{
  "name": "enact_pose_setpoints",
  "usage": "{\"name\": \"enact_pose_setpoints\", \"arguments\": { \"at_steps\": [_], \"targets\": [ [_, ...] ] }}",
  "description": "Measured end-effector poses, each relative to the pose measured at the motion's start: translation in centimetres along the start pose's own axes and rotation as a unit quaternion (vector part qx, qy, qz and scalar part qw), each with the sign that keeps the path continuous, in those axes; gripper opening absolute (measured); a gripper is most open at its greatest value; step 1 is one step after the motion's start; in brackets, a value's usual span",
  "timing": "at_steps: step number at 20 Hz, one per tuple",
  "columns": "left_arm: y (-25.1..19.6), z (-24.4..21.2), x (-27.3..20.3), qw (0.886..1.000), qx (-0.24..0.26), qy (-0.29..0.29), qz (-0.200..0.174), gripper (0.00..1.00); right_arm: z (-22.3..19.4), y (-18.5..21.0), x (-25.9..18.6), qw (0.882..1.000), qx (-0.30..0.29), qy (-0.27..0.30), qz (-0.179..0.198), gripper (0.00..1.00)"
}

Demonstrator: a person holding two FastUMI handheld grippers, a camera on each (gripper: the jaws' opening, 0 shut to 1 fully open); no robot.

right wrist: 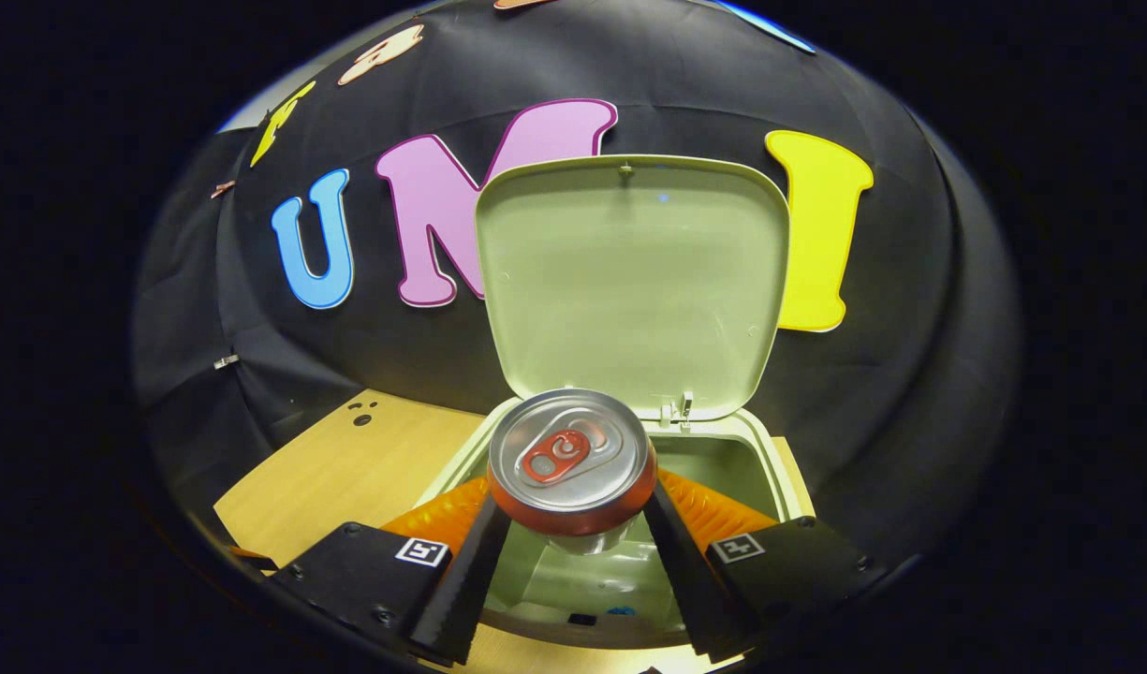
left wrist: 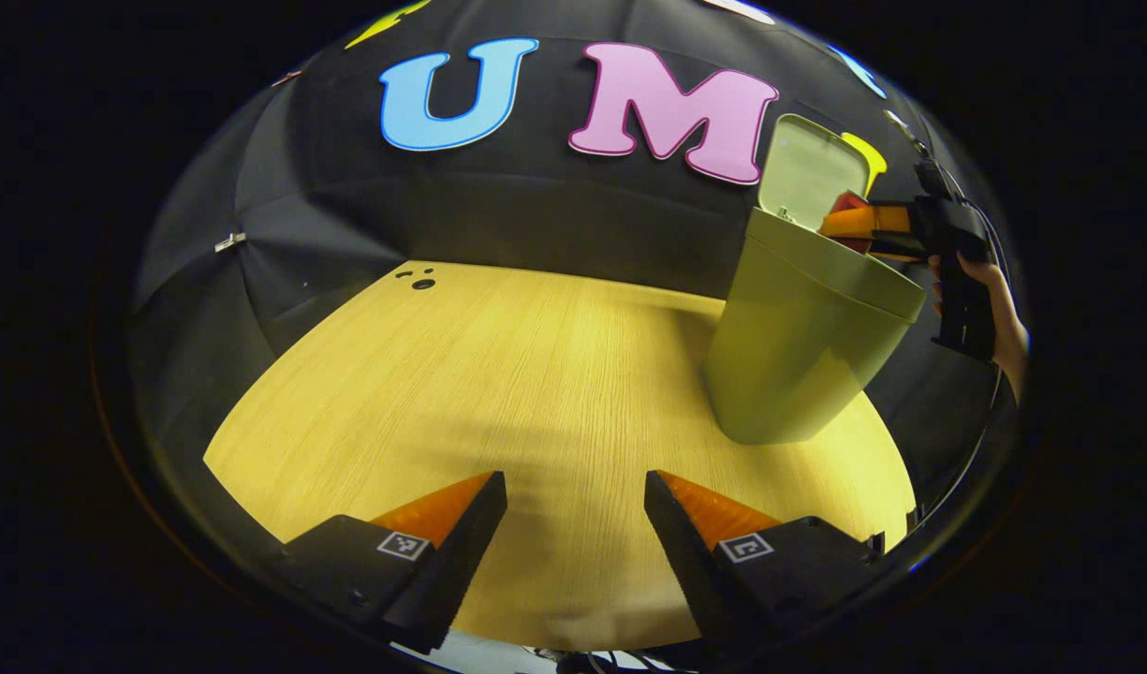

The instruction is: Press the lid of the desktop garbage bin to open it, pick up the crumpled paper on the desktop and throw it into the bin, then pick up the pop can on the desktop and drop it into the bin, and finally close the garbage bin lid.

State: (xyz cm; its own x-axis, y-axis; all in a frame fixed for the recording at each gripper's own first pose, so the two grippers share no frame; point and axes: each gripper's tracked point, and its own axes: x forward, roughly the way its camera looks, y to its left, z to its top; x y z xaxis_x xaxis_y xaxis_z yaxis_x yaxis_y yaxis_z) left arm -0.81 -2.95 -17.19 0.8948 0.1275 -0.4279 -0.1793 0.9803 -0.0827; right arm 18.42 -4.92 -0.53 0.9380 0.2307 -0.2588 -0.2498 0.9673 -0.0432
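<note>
Holding: the right gripper (right wrist: 573, 524) is clamping the pop can (right wrist: 573, 463) between its two fingers, one finger pressing on each side of the can's body, with the can's silver top and red pull tab facing the camera.
Can's place: it is hanging just ahead of the right gripper's fingertips and directly over the open mouth of the garbage bin (right wrist: 723, 459), above the hollow inside.
Bin's lid: the lid (right wrist: 629, 281) is standing raised and upright beyond the can, hinged at the bin's far rim, its pale inner face turned toward the right gripper.
Bin's inside: below the can the pale floor of the bin is showing; whether the crumpled paper is lying there I cannot tell.
Left gripper: the left gripper (left wrist: 575, 524) is hovering over the wooden desktop (left wrist: 498, 374) with its fingers spread apart and nothing between them.
Bin from the left: the garbage bin (left wrist: 798, 346) is standing ahead and to the right of the left gripper, well apart from its fingertips, with the lid (left wrist: 807, 168) tipped up.
Other hand: past the bin's rim, in the left gripper view, the right gripper (left wrist: 868, 229) is reaching over the bin's mouth, and a hand (left wrist: 999, 309) is gripping its black body.
</note>
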Motion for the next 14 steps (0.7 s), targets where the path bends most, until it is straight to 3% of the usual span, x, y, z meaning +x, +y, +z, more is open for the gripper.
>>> {"name": "enact_pose_setpoints", "arguments": {
  "at_steps": [7, 14],
  "targets": [
    [1.6, -0.1, -1.5, 1.0, -0.014, 0.0, -0.002, 0.96, 4.1, -0.6, -2.1, 0.999, 0.004, -0.04, -0.028, 0.94],
    [3.5, 0.5, -2.2, 1.0, -0.012, -0.015, 0.002, 0.96, 13.7, -0.9, -3.8, 0.995, 0.015, -0.091, -0.04, 0.95]
  ]
}}
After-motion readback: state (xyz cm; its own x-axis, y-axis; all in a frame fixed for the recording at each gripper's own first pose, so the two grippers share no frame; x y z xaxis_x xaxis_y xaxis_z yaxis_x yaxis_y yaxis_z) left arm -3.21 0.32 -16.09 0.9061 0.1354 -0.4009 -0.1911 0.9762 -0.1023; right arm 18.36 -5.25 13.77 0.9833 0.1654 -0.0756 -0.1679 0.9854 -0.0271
